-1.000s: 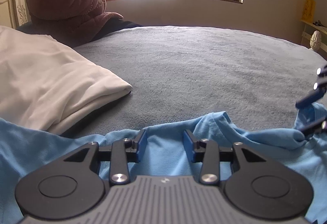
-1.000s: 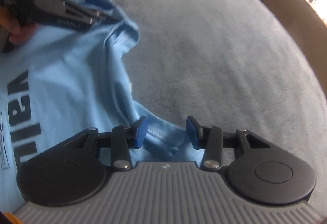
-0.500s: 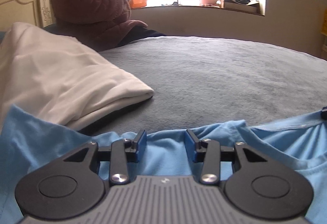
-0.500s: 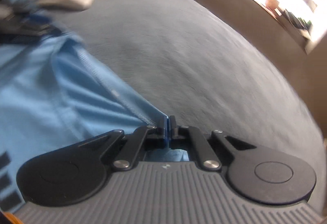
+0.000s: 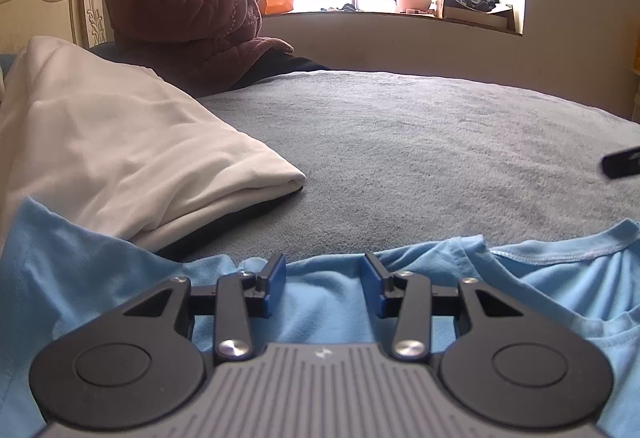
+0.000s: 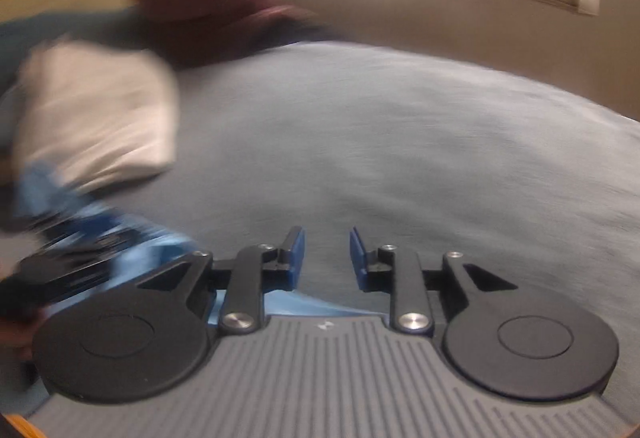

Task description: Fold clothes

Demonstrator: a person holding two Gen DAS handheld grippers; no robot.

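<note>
While the light blue cotton t-shirt [image 5: 328, 290] lies rumpled at 6 o'clock on the grey blanket-covered bed [image 5: 420, 158], left gripper [image 5: 325, 284] and right gripper [image 6: 327, 258] both gape, holding nothing; pinch collar edge squarely, pull taut

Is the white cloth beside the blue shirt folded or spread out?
Folded. The white cloth lies in stacked layers with a rounded fold edge at its near corner, on the grey blanket.

Left gripper [image 5: 324, 280]: jaws parted wide, nothing between the blue pads [image 5: 276, 278], fingers level and pointing forward at lower centre of its frame. Right gripper [image 6: 326, 258]: jaws also parted, empty, lower centre of a motion-blurred frame; its dark tip shows at the left view's right edge.
</note>
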